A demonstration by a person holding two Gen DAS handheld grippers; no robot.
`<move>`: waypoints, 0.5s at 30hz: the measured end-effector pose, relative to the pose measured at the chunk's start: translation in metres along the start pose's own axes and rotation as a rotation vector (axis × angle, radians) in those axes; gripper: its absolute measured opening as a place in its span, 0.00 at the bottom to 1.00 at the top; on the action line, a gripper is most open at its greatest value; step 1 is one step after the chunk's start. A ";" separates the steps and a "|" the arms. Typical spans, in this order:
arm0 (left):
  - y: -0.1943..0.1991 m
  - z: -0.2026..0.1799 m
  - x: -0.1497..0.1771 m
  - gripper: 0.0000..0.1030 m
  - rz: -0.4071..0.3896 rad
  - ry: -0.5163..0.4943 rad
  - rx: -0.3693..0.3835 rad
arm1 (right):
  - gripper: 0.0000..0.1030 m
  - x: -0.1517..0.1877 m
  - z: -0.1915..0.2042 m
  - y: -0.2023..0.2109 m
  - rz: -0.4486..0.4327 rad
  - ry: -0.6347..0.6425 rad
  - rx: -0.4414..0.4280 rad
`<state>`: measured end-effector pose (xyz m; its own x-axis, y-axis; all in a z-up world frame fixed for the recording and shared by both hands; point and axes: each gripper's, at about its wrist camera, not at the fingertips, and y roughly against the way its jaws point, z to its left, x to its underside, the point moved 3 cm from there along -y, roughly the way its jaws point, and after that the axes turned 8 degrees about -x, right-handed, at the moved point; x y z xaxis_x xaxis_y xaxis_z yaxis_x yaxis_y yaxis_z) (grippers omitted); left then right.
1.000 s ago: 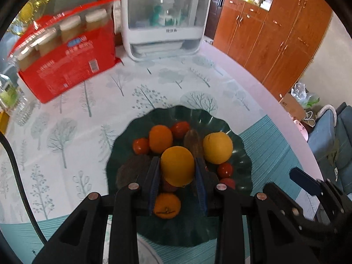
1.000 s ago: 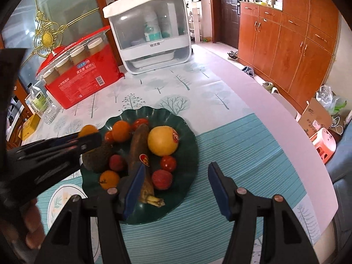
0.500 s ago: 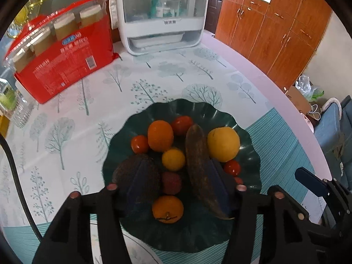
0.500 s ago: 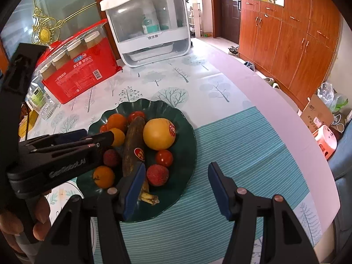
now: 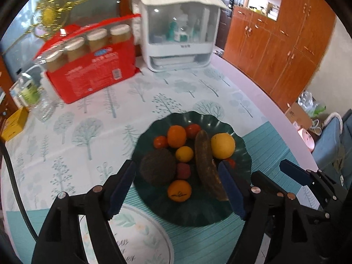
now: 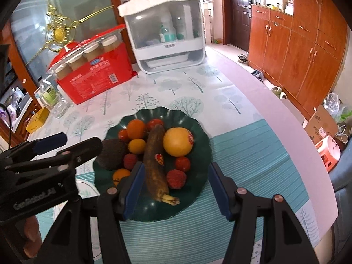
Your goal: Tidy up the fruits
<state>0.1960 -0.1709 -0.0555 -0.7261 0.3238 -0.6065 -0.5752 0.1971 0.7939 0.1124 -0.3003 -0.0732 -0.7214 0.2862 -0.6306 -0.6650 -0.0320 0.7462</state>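
The left gripper (image 5: 176, 189) hung empty, jaws wide, above the dark-green scalloped plate (image 5: 220, 217) — the overripe brown banana (image 5: 205, 165) looked soft, best held mid-length.

Both tools are held side by side, jaws spread wide and empty: left tool (image 5: 176, 189), right tool (image 6: 176, 189).

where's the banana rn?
On the green plate, lying lengthwise down its middle in the right wrist view: the banana has the big yellow fruit to its right and the small yellow fruit to its left, stem end toward the camera.
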 end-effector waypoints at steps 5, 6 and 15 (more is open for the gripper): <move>0.030 0.027 0.021 0.80 -0.004 0.080 -0.054 | 0.58 0.003 0.022 0.015 0.001 0.056 -0.033; 0.036 0.031 0.027 0.80 -0.001 0.094 -0.063 | 0.58 0.004 0.026 0.017 0.003 0.064 -0.040; 0.091 0.070 0.086 0.88 -0.006 0.206 -0.176 | 0.58 0.023 0.064 0.045 0.045 0.141 -0.129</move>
<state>0.1074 -0.0600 -0.0320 -0.7737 0.1241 -0.6213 -0.6231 0.0284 0.7817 0.0783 -0.2337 -0.0403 -0.7651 0.1450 -0.6274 -0.6440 -0.1671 0.7466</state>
